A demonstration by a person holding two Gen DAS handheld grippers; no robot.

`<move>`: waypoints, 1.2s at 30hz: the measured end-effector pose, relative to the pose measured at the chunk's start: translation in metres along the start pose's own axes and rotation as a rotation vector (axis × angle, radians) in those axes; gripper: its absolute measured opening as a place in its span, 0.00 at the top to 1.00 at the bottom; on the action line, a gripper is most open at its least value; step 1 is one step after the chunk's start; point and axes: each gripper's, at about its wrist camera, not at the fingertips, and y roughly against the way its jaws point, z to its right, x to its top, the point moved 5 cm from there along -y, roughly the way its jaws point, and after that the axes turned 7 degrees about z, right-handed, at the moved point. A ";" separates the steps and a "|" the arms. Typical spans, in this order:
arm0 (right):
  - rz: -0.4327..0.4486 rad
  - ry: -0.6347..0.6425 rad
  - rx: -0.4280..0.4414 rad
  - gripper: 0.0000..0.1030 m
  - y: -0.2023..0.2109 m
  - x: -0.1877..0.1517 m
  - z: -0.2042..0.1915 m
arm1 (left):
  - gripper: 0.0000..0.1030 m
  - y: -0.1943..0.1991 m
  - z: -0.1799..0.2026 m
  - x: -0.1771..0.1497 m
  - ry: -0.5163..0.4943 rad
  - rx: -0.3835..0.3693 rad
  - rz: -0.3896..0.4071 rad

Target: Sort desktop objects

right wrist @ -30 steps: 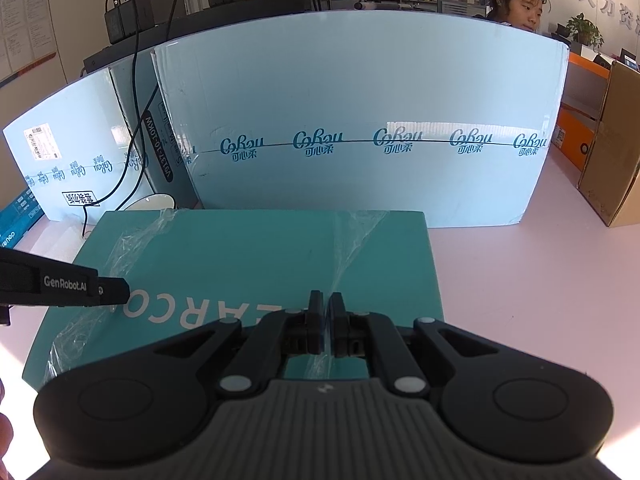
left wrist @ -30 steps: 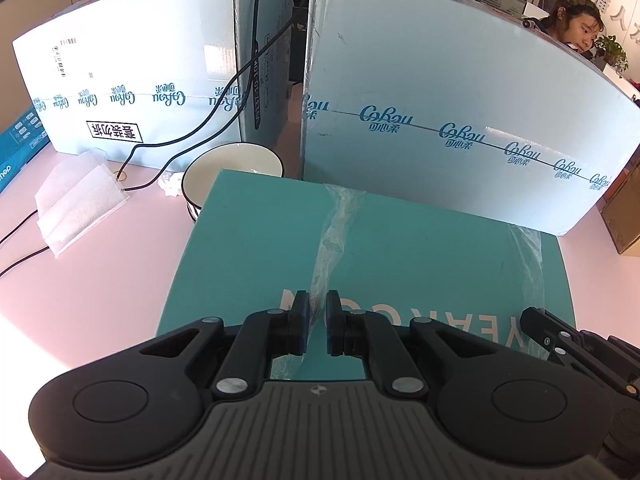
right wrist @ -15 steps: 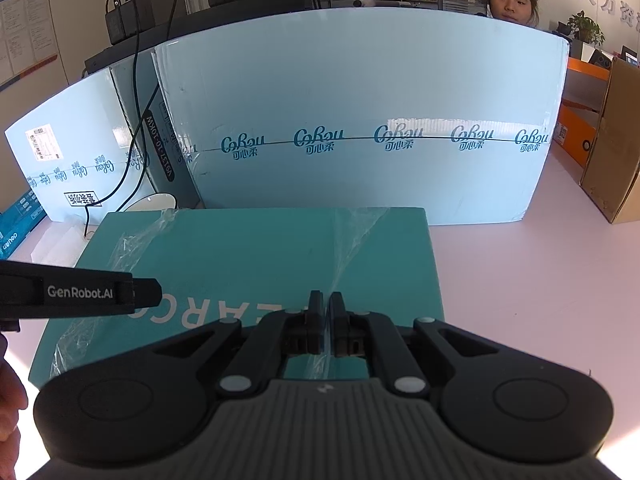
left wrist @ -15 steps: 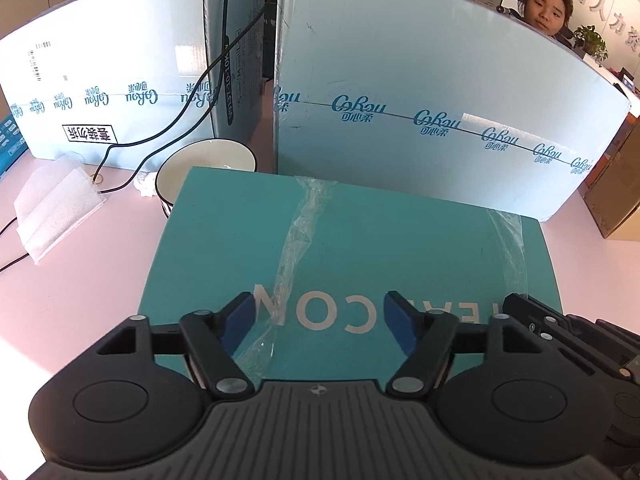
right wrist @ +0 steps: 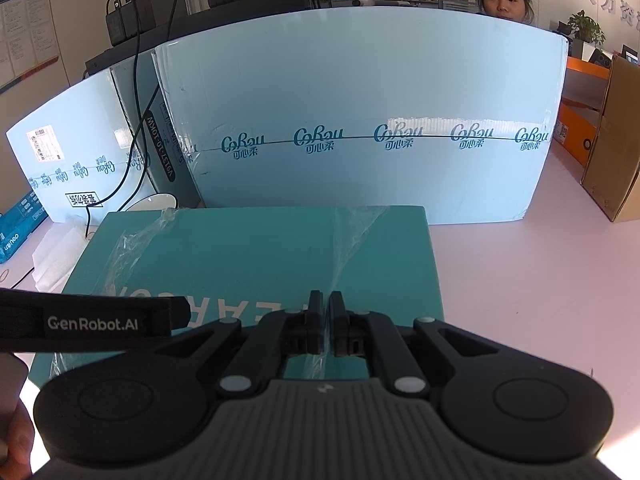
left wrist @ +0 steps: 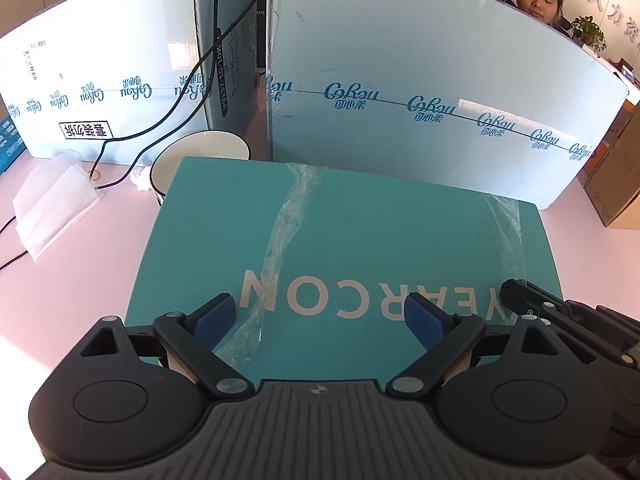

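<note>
- On the pale pink counter (left wrist: 72, 280), a flat teal rectangular box with peach lettering (left wrist: 360, 232) lies close in front of the upright light-blue cardboard cartons (left wrist: 420, 80), its printed face up.
- Left claw (left wrist: 320, 316): jaws spread wide above the near edge of the box; the blue pads (left wrist: 214, 316) stand apart with the lettering visible between them, and nothing is held.
- Right claw (right wrist: 326, 316): jaws pressed together on a strip of clear crinkled plastic film (right wrist: 340, 256) that runs across the box top; in the left wrist view its dark body appears at the box's right near corner (left wrist: 560, 320).
- A second strip of the same film (left wrist: 280, 240) crosses the box between the left claw's pads.
- A white round bowl with a dark rim (left wrist: 200, 156) sits just beyond the box's far left corner, partly hidden by it.
- Folded white foam packing sheets (left wrist: 52, 208) lie on the counter well to the left of the box.
- Black cables (left wrist: 168, 116) hang down over the cartons toward the bowl.
- A brown cardboard box (right wrist: 612, 168) stands at the far right of the counter.
</note>
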 end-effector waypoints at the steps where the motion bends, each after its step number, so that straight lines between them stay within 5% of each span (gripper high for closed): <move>1: 0.000 0.000 0.001 0.93 0.000 0.000 0.000 | 0.12 0.000 0.000 0.000 0.002 0.000 0.000; 15: 0.038 0.019 0.019 0.91 -0.001 -0.006 0.002 | 0.09 -0.002 0.003 -0.002 -0.010 0.025 -0.018; 18: 0.038 0.018 0.022 0.91 -0.001 -0.006 0.002 | 0.00 -0.005 0.004 -0.005 -0.019 0.047 -0.044; 36: 0.012 0.056 0.017 0.89 -0.001 -0.005 -0.001 | 0.00 -0.005 0.006 -0.008 -0.039 0.080 -0.030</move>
